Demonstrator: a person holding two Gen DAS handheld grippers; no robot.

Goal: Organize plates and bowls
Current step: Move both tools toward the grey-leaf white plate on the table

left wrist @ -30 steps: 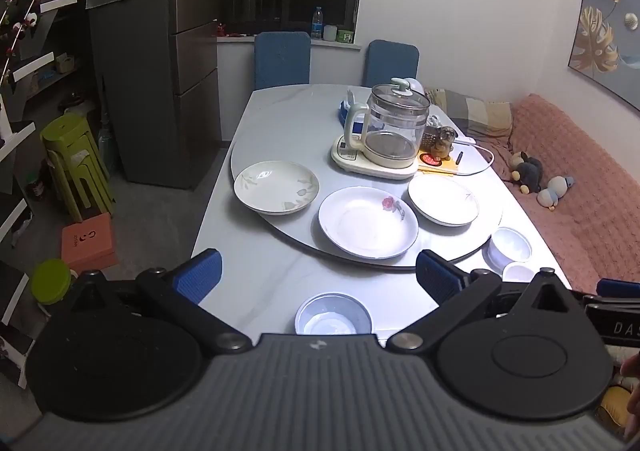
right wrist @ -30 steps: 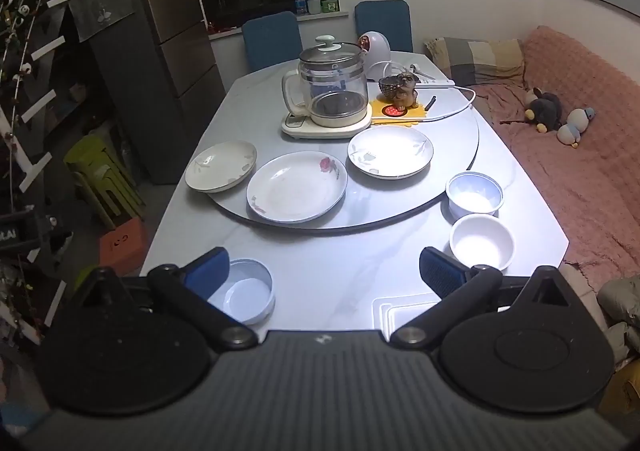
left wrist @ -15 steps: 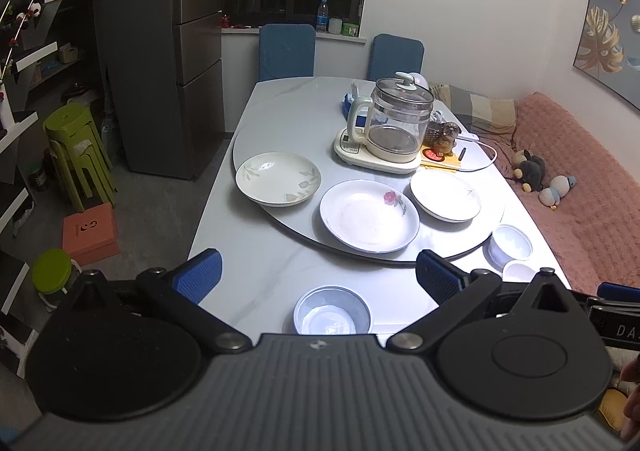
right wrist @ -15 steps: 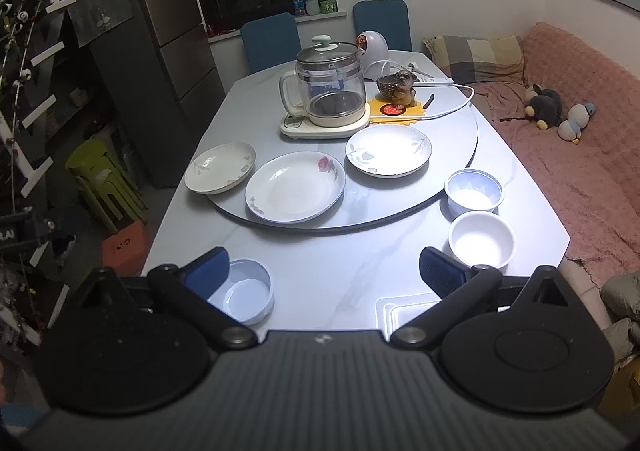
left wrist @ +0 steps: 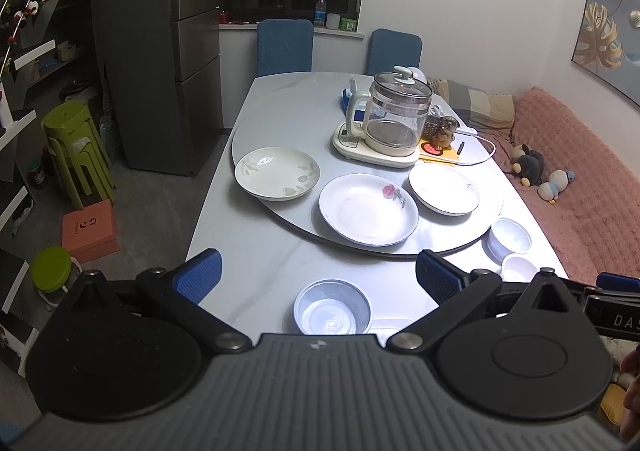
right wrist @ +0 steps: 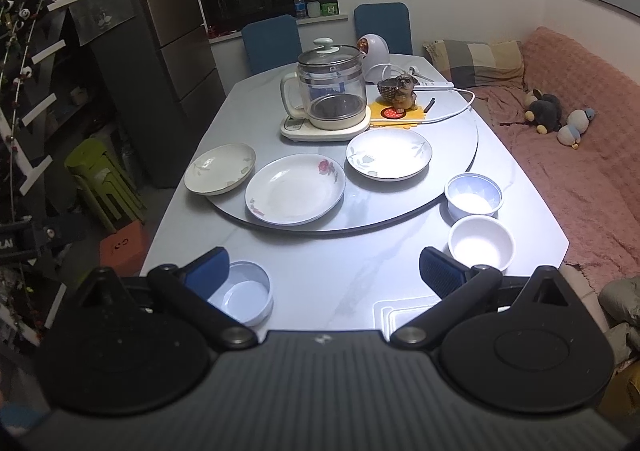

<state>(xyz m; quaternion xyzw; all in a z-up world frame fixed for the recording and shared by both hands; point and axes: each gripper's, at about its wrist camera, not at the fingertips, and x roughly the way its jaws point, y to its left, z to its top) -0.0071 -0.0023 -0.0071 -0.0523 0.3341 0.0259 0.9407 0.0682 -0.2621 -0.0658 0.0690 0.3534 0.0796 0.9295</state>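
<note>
Three plates lie on the turntable [left wrist: 280, 119]: a cream leaf plate [left wrist: 277, 172] [right wrist: 220, 168] at the left, a rose plate [left wrist: 368, 208] [right wrist: 295, 188] in the middle, a white leaf plate [left wrist: 443, 188] [right wrist: 389, 153] at the right. A pale blue bowl [left wrist: 331, 311] [right wrist: 245, 297] sits by the near table edge. A blue bowl [right wrist: 473, 196] [left wrist: 510, 238] and a white bowl [right wrist: 481, 242] [left wrist: 519, 266] sit at the right. My left gripper [left wrist: 318, 275] and right gripper [right wrist: 324, 267] are both open, empty, above the near edge.
A glass kettle [right wrist: 330, 91] on its base, a dog figurine [right wrist: 403, 89] and a white cable lie on the far turntable. A shallow white tray [right wrist: 404, 311] is at the near edge. Two blue chairs stand behind, a pink sofa [right wrist: 592, 155] right, green stools [left wrist: 76, 155] left.
Both grippers have drifted slightly, raising the view a little. The dishes have not moved and both grippers stay open.
</note>
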